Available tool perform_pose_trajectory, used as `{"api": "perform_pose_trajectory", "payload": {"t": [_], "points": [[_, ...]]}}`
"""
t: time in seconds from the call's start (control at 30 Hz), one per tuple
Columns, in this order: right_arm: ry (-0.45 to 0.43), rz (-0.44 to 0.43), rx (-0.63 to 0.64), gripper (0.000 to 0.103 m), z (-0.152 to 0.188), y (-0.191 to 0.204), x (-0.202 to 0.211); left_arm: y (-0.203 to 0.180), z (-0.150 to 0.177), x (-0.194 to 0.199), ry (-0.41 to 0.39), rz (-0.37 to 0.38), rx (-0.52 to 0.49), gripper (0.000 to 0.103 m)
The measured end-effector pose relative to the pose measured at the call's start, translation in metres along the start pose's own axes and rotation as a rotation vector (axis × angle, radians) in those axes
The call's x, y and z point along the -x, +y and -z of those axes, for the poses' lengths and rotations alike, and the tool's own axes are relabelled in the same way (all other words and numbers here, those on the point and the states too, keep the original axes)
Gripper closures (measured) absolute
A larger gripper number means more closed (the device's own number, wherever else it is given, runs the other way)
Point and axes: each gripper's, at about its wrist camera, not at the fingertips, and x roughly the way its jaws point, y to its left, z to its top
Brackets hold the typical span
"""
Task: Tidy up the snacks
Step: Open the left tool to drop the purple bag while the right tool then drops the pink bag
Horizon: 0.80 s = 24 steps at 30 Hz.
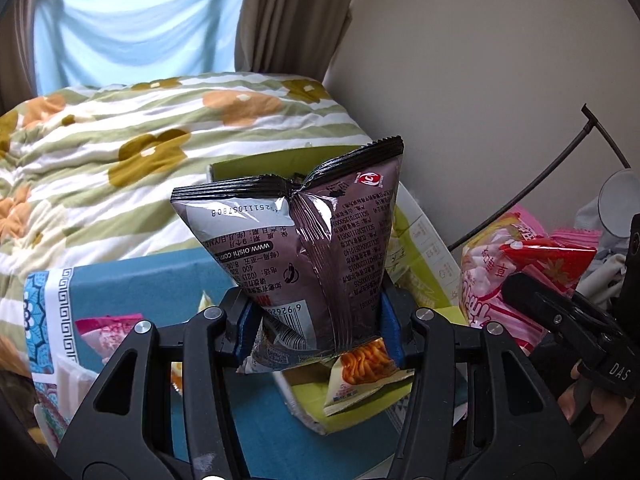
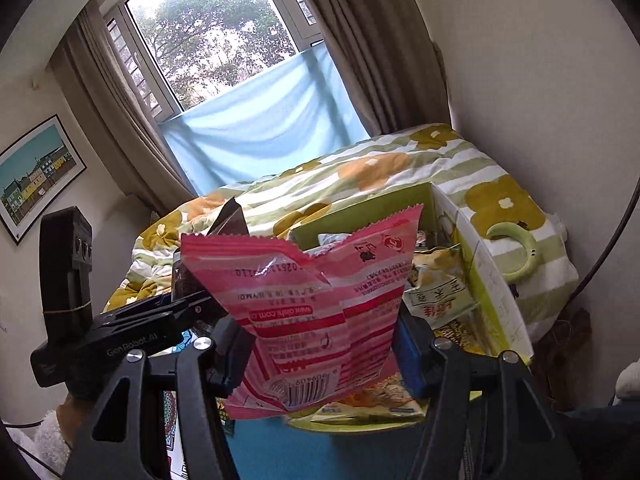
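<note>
My left gripper (image 1: 316,320) is shut on the lower part of a dark brown snack bag (image 1: 304,236), which it holds upside-down above the teal surface. My right gripper (image 2: 320,346) is shut on a pink striped snack bag (image 2: 316,300), also upside-down, just in front of an open green cardboard box (image 2: 360,206). The box (image 1: 256,162) holds several snack packets, among them a noodle snack packet (image 1: 360,376) and a pale green packet (image 2: 436,294). In the left wrist view the pink bag (image 1: 484,288) hangs at the right. In the right wrist view the brown bag (image 2: 230,220) shows at the left.
A bed with a flowered quilt (image 1: 120,140) lies behind the box, under a window (image 2: 216,40) with a blue cloth. A teal patterned surface (image 1: 140,284) lies below the grippers. A green crescent-shaped object (image 2: 518,250) rests on the quilt. A wall and black cables stand at the right.
</note>
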Motion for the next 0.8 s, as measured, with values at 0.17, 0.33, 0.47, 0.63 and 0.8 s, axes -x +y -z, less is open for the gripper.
{"api": "perform_pose_trajectory", "payload": {"t": [0.17,0.33,0.47,0.63,0.8], "points": [[0.042,-0.006,0.001,0.046,-0.008,-0.044,0.0,-0.019,0.001,-0.041,0.058,-0.029,0.055,0.051],[0.086,-0.029,0.004,0.046,-0.014,-0.074,-0.008,-0.018,0.012,-0.042,0.037,-0.097,0.131,0.005],[0.126,-0.037,0.045,0.046,-0.015,-0.085,-0.017,-0.011,0.023,-0.022,0.004,-0.144,0.166,0.005],[0.175,-0.05,0.113,0.046,-0.013,-0.085,-0.03,0.004,0.045,-0.001,-0.015,-0.212,0.213,0.005],[0.23,-0.042,0.178,0.044,-0.012,-0.084,-0.051,0.015,0.06,0.008,-0.011,-0.242,0.255,0.005]]}}
